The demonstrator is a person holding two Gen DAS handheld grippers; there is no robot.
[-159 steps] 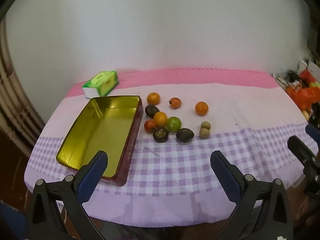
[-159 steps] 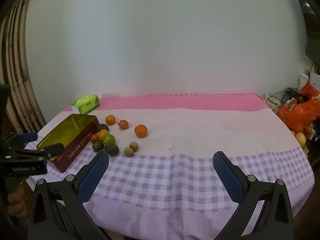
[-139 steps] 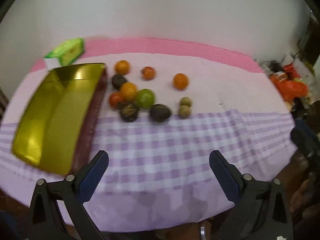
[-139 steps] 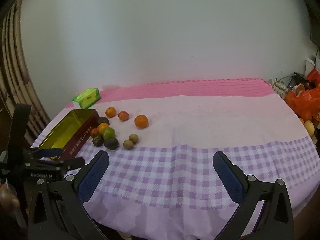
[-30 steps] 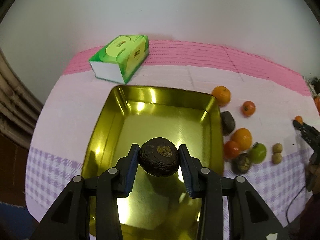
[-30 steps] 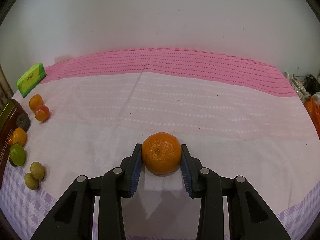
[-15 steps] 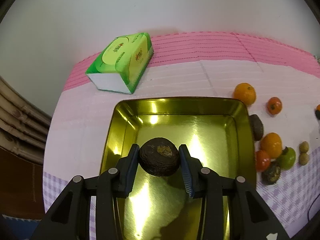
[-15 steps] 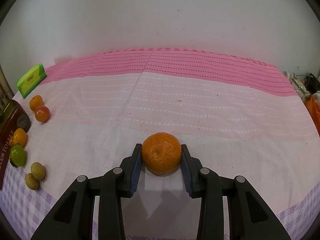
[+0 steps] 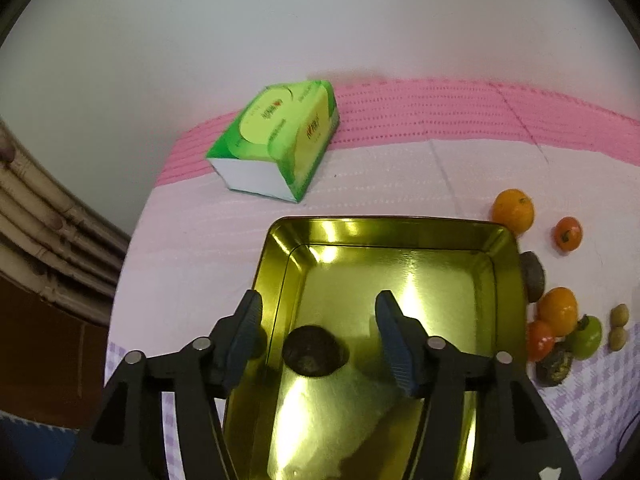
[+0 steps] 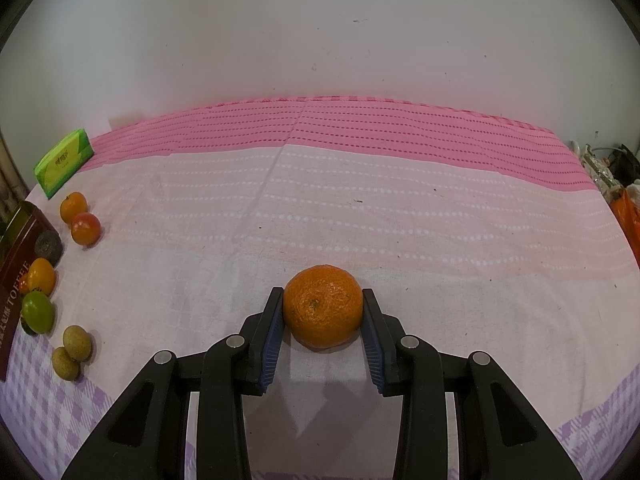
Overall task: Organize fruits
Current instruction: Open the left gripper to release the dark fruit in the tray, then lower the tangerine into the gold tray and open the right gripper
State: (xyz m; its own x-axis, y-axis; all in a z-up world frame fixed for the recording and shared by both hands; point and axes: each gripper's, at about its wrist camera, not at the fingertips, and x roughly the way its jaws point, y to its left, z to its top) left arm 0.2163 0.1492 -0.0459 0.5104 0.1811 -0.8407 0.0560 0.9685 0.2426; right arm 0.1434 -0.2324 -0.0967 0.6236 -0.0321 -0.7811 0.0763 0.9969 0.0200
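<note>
My left gripper (image 9: 318, 326) is open above the gold tin (image 9: 496, 240). A dark round fruit (image 9: 314, 351) lies on the tin's floor just below the fingers, free of them. My right gripper (image 10: 323, 330) is shut on a large orange (image 10: 323, 311), which rests on the pink cloth. Several loose fruits lie right of the tin: an orange (image 9: 513, 210), a small red-orange fruit (image 9: 567, 233), a dark fruit (image 9: 534, 276), a green one (image 9: 588, 334) and two small brown ones (image 9: 619, 326). They also show at the left of the right wrist view (image 10: 38, 312).
A green tissue box (image 9: 276, 140) stands behind the tin near the wall. The tin's dark red side (image 10: 16, 264) shows at the left edge of the right wrist view. The table's left edge drops off beside the tin. Clutter (image 10: 618, 176) sits at the far right.
My left gripper has opened and let the dark fruit drop onto the tin's floor. My right gripper still grips the orange in the same spot.
</note>
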